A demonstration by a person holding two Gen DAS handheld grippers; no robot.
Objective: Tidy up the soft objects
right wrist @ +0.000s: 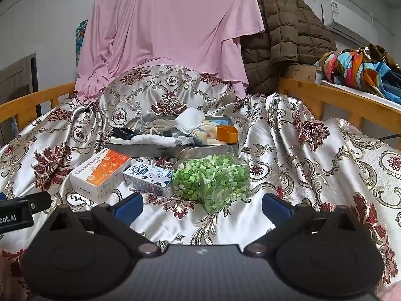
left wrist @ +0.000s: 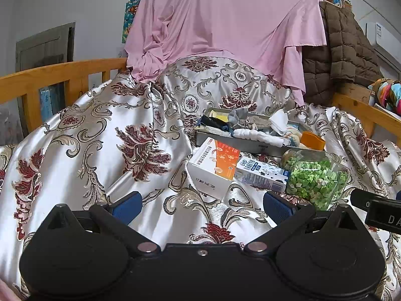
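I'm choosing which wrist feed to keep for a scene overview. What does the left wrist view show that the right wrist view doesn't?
Only the left wrist view shows the slatted end of the wooden rail in full, with wide bare bedspread in front of it.

Only the right wrist view shows the whole colourful cloth pile and the air conditioner nearly complete.

Both show the grey tray of soft items, the orange-and-white box, the blue-and-white carton, the jar of green pieces, the pink sheet and the brown quilted jacket. Both grippers, left and right, are open and empty.
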